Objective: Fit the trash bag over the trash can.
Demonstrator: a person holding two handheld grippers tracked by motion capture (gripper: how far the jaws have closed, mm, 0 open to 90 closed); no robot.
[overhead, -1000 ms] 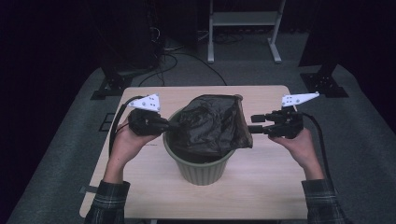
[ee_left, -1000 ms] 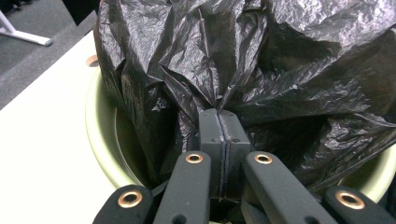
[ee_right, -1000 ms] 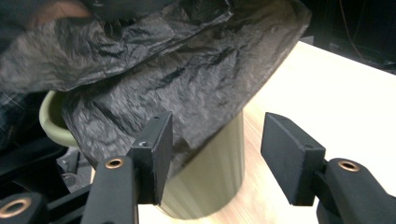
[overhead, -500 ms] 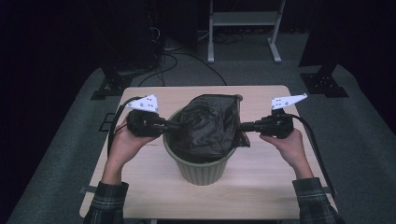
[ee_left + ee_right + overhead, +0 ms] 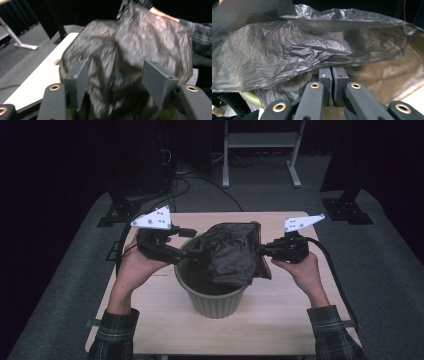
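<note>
On the left of the high view, the person's left forearm, in a plaid sleeve, comes up from the bottom edge and angles inward. The left hand (image 5: 136, 265) cups the left tool (image 5: 195, 254) from below, palm up, with the grey three-cornered plate on top. The tool points level toward the middle of the bench (image 5: 150, 320), its tips over the near left rim of the green bin (image 5: 215, 302). Its jaws have just been opening. In the left gripper view they stand spread, with the black plastic bag (image 5: 130, 55) bulging between and beyond them, and the pads do not press on it.

The bin stands upright on the bench about midway between the two hands. The bag (image 5: 232, 252) sits crumpled over the bin's mouth, toward the right side, part of it hanging inside and part raised above the rim.

On the right, the other plaid-sleeved forearm slants in from the lower right. The right hand (image 5: 302, 267) grips the right tool (image 5: 262, 251) from below and behind, and that tool lies level, pointing left at the bag's right edge. In the right gripper view its jaws are pressed together, pinching a fold of the bag (image 5: 287, 47), whose film drapes across and above the tips.
</note>
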